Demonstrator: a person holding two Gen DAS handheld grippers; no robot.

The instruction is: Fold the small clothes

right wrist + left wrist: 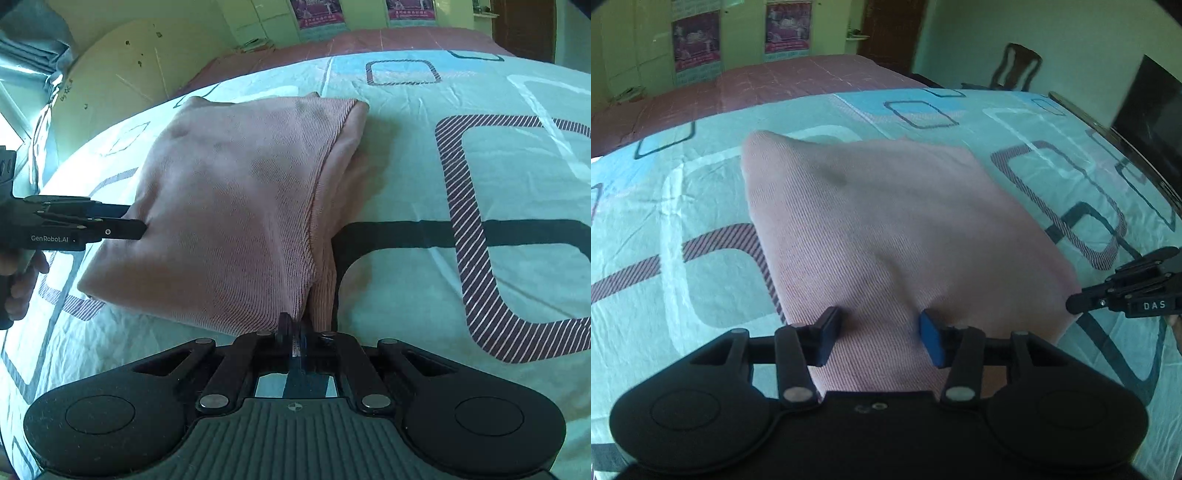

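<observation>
A pink ribbed garment point(886, 229) lies folded in a rough rectangle on the patterned bedsheet point(683, 206). My left gripper point(881, 338) is open, its fingers wide apart over the garment's near edge, which runs between them. It also shows from the side in the right wrist view point(142, 229), touching the garment's left edge. My right gripper point(293, 330) is shut on the near corner of the garment point(240, 199), where a folded layer hangs down. The right gripper also shows at the right edge of the left wrist view point(1075, 304), beside the garment's right corner.
The teal sheet point(406, 177) with rounded-square patterns covers the bed. A pink bedspread point(775, 85) lies beyond it. A wooden chair point(1015, 66) and a dark screen point(1148, 110) stand at the right. Wardrobe doors with posters point(698, 40) line the far wall.
</observation>
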